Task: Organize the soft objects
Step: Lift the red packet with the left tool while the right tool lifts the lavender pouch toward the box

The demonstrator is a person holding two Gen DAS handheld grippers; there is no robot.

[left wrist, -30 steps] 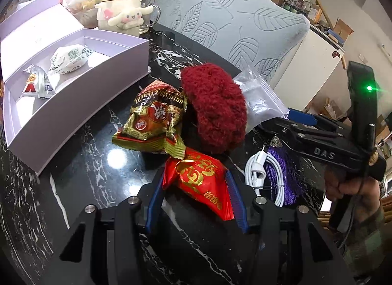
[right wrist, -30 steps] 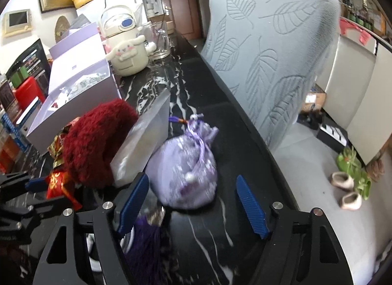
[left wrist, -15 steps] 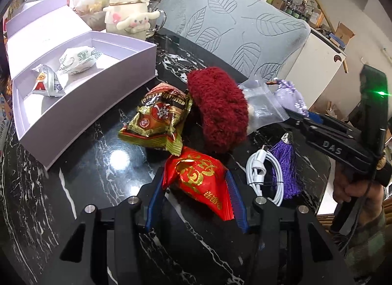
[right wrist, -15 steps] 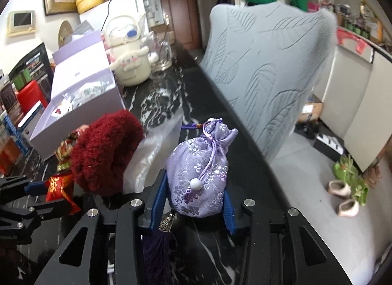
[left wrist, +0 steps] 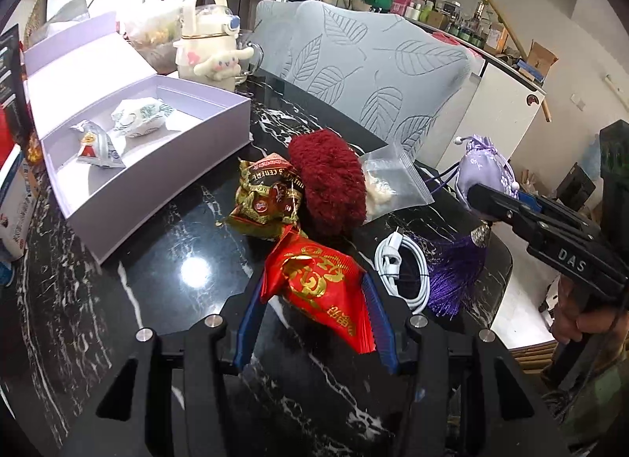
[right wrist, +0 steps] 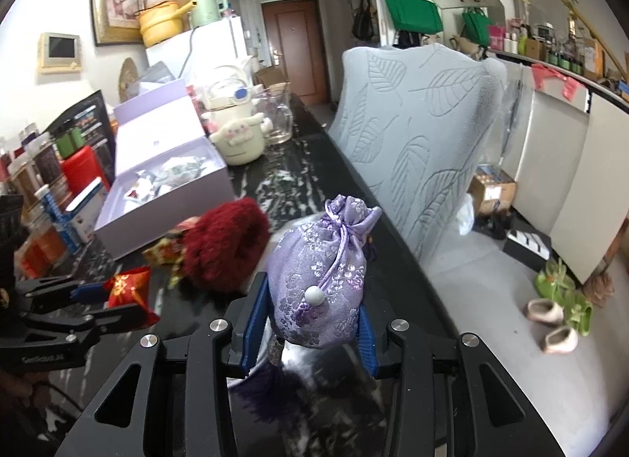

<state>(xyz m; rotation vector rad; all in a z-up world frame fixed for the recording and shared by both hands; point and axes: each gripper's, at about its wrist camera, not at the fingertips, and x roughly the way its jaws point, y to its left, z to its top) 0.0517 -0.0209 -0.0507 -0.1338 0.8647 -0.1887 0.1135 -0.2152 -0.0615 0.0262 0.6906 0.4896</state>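
Table (left wrist: 165, 260): a black marble top with white veins is carrying everything; a grey leaf-patterned chair back (left wrist: 373, 76) is standing along its far edge.
Box (left wrist: 165, 166): an open lilac gift box is sitting toward the table's far left corner, lid raised, with two small wrapped packets lying inside.
Red hat (left wrist: 328, 178): a fuzzy dark-red knitted piece is lying mid-table, touching a gold snack packet (left wrist: 265, 197) on its left and a clear zip bag (left wrist: 393, 182) on its right.
Cable (left wrist: 405, 272): a coiled white cable is lying near the table's right edge, just beside a purple tassel.
Left gripper (left wrist: 314, 292): its blue jaws are pinching a red foil packet (left wrist: 318, 284), which looks raised off the table, though the view is too steep to be sure.
Right gripper (right wrist: 310, 323): its jaws are pinching a lilac brocade pouch (right wrist: 318, 276) above the table's right edge, the tassel hanging below.
Step in hand: both soft items are gripped and appear to be heading for the box.
Next move: it calls for carrying each one over the box's near wall, then spreading the jaws above a bare patch of its floor.
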